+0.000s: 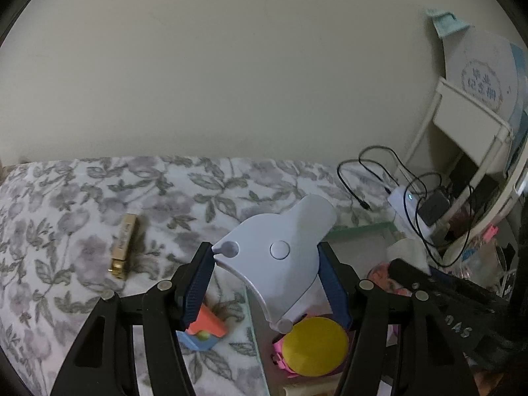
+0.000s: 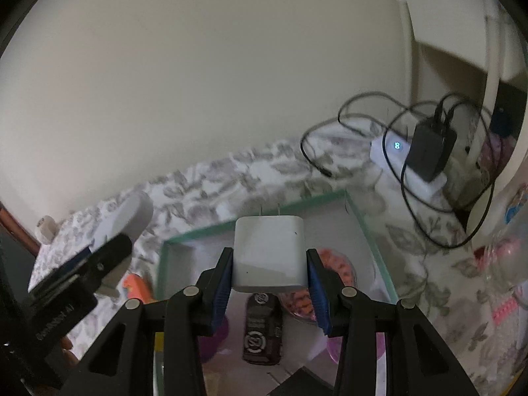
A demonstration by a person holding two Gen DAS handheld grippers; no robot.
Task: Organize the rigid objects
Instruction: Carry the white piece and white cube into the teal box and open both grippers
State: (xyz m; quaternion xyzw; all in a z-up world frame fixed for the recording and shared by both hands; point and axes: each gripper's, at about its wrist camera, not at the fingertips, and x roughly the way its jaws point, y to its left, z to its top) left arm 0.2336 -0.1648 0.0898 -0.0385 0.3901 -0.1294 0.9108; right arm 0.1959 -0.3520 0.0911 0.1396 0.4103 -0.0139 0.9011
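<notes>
A white cube-shaped plug charger (image 2: pixel 269 254) is being gripped by the right gripper (image 2: pixel 269 264), prongs pointing away, directly above the clear green-rimmed glass tray (image 2: pixel 254 222); a pale lavender fan-shaped plastic piece (image 1: pixel 280 250) is being clamped by the left gripper (image 1: pixel 264 283), its long axis pointing forward, over the tray's left edge (image 1: pixel 255 330); the right gripper is judged better placed for lowering.

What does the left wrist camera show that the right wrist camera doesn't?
Only the left wrist view shows the gold tube lying on the floral cloth and the yellow disc. Only the right wrist view shows the right tool gripping a white charger above a dark bottle. Both show the glass box, the power strip and the left tool's white plastic piece.
</notes>
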